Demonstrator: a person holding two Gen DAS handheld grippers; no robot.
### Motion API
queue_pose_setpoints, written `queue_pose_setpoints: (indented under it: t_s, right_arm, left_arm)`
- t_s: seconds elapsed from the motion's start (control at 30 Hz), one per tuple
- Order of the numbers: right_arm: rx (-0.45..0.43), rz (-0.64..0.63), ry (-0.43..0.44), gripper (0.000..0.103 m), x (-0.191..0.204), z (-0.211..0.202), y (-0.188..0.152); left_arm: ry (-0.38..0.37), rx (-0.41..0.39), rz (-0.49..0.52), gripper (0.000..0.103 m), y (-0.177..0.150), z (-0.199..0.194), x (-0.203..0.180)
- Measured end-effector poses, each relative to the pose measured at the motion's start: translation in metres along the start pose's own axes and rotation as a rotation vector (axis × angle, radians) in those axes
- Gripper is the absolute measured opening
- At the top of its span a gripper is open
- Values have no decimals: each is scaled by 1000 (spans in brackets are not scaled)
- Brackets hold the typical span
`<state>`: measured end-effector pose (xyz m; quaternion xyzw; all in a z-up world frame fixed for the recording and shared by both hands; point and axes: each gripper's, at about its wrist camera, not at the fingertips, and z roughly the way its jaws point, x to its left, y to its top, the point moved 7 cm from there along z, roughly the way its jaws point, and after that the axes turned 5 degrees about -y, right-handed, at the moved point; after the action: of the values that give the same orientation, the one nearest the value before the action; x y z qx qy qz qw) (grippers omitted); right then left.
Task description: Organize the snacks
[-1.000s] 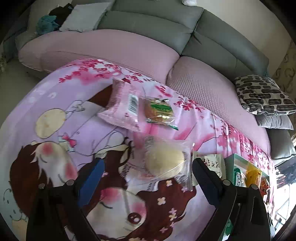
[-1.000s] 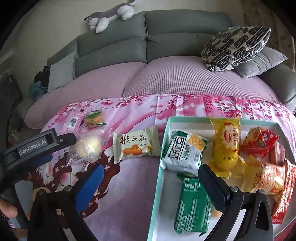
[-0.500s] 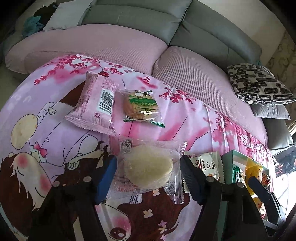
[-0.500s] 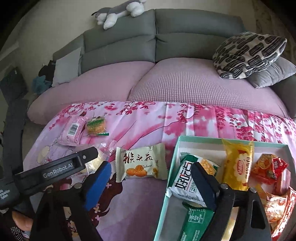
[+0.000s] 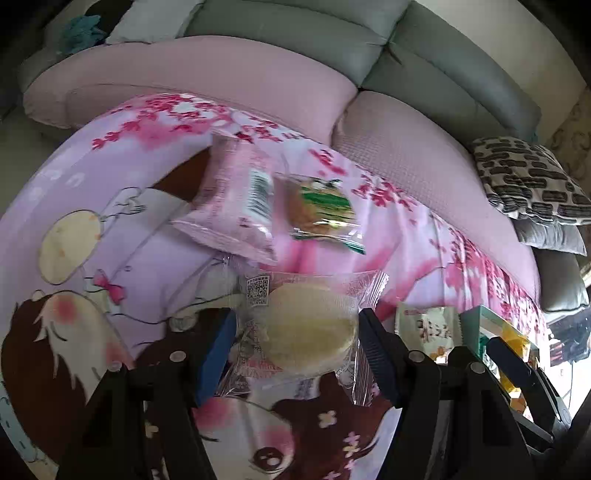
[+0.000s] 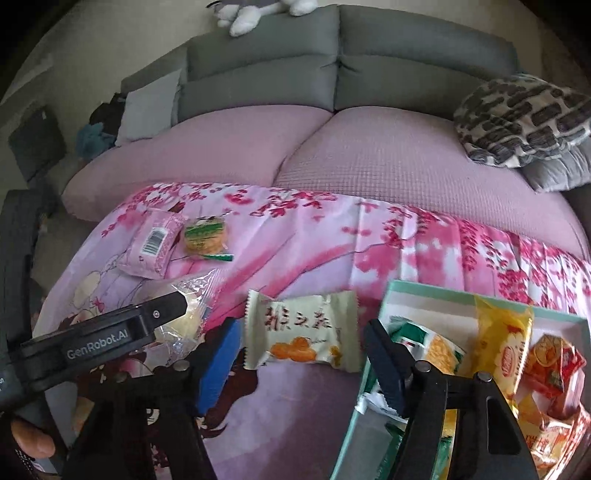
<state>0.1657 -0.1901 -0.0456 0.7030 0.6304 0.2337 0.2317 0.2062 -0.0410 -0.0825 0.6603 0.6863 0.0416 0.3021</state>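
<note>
A round pale cake in a clear wrapper [image 5: 306, 328] lies on the pink cartoon cloth [image 5: 110, 192]. My left gripper [image 5: 295, 339] is shut on it, its pads against both sides; it also shows in the right wrist view [image 6: 184, 321]. Beyond lie a pink packet [image 5: 232, 206] and a green-labelled biscuit [image 5: 321, 210]. My right gripper [image 6: 299, 354] is open, its fingers either side of a cream snack packet [image 6: 303, 332]. A teal box [image 6: 417, 291] at the right holds several snacks.
A grey sofa with pink seat covers [image 6: 332, 155] runs behind the cloth. A patterned cushion [image 6: 524, 114] lies on it at the right. A plush toy [image 6: 258, 11] sits on the sofa back.
My left gripper has closed in on the wrapped cake. My right gripper has moved left, off the box and over the cream packet.
</note>
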Motion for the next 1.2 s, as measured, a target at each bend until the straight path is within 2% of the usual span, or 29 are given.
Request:
queue_pose_setpoints:
  t_s: [0.13, 0.3, 0.53, 0.73, 0.83, 0.93, 1.2]
  right_arm:
    - [43, -27, 11, 71, 9, 13, -1]
    - [98, -24, 7, 71, 10, 30, -2]
    - [145, -19, 5, 71, 8, 45, 2]
    - [150, -27, 14, 71, 12, 46, -1]
    - [149, -32, 36, 66, 15, 42, -3]
    - [144, -39, 61, 66, 19, 38, -5]
    - [149, -4, 22, 66, 13, 50, -3]
  left_arm:
    - [40, -12, -26, 70, 3, -7, 16]
    - [38, -19, -68, 69, 6, -14, 31]
    - [10, -32, -57, 71, 9, -22, 28]
    - [11, -21, -42, 75, 9, -18, 25]
    - [16, -12, -40, 75, 9, -14, 25]
    - [25, -12, -34, 75, 9, -12, 26]
    - [35, 6, -46, 83, 7, -2, 29]
